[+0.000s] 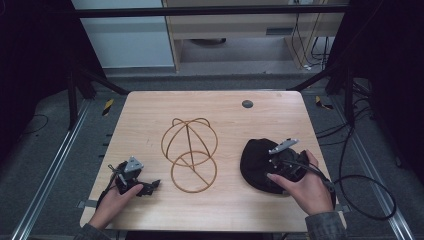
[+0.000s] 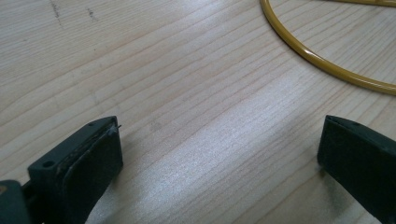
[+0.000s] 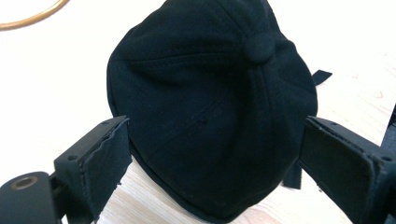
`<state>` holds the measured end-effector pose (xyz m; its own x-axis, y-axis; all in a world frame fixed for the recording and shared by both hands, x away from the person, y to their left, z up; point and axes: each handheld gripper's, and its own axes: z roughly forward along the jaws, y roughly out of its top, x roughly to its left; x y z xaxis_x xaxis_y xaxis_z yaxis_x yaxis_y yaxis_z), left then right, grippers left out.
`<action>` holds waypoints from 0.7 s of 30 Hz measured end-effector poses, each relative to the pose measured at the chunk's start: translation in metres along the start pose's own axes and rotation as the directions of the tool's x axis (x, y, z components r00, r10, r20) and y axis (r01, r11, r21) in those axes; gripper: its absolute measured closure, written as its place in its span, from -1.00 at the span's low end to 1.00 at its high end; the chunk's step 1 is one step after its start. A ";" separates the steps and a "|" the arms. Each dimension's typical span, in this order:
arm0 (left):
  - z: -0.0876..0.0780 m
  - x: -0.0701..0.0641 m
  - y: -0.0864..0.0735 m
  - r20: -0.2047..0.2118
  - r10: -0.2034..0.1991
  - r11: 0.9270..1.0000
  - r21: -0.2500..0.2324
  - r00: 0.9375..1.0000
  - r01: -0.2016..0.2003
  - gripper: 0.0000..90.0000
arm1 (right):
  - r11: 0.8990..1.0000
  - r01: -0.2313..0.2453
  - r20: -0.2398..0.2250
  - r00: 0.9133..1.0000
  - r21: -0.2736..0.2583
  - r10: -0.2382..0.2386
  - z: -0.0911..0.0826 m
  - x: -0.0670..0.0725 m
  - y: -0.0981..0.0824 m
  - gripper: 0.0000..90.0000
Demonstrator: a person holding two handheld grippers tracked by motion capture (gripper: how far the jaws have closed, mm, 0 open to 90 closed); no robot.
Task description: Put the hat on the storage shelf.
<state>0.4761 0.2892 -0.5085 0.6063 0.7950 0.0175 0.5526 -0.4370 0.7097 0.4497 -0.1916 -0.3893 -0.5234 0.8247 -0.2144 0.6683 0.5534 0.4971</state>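
- The right claw [image 3: 212, 154] stands wide apart over a black cap [image 3: 210, 102], one jaw on either side of it, neither pad clearly touching the cloth.
- The left claw [image 2: 219, 163] is also spread apart, with bare wood grain between its jaws.
- The cap is soft, matte fabric, sewn in panels that meet at a covered button on the crown; a small strap end sticks out at one side.
- It lies on the right part of the tabletop [image 1: 150, 110], a pale, fine-grained wooden board with rounded corners.
- A wire stand [image 1: 189, 154], thin and brass-coloured, sits at the middle: hoops crossing into a dome above a flat ring.
- In the high view the right hand [image 1: 302, 187] covers part of the cap.
- The left gripper view cuts the stand down to one glossy arc.
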 end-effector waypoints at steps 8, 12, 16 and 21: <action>0.000 0.000 0.000 0.001 0.001 1.000 0.000 1.000 -0.001 -1.00 | 0.996 0.078 -0.049 0.996 0.044 -0.076 -0.003 -0.014 0.014 -0.68; 0.000 0.000 0.000 0.001 0.000 1.000 0.000 1.000 0.000 -1.00 | 0.993 0.099 -0.091 0.992 0.058 -0.093 -0.003 -0.023 0.019 -0.61; 0.000 0.000 0.000 0.000 0.000 1.000 0.001 1.000 0.000 -1.00 | 0.993 0.090 -0.099 0.992 0.071 -0.083 -0.004 -0.031 0.025 -0.58; 0.000 0.000 0.000 0.000 0.000 1.000 0.000 1.000 0.000 -1.00 | 0.995 0.076 -0.119 0.991 0.066 -0.068 -0.007 -0.038 0.031 -0.47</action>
<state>0.4760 0.2891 -0.5085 0.6058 0.7954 0.0174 0.5531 -0.4368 0.7094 0.4863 -0.2067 -0.3597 -0.6265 0.7656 -0.1459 0.6600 0.6207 0.4233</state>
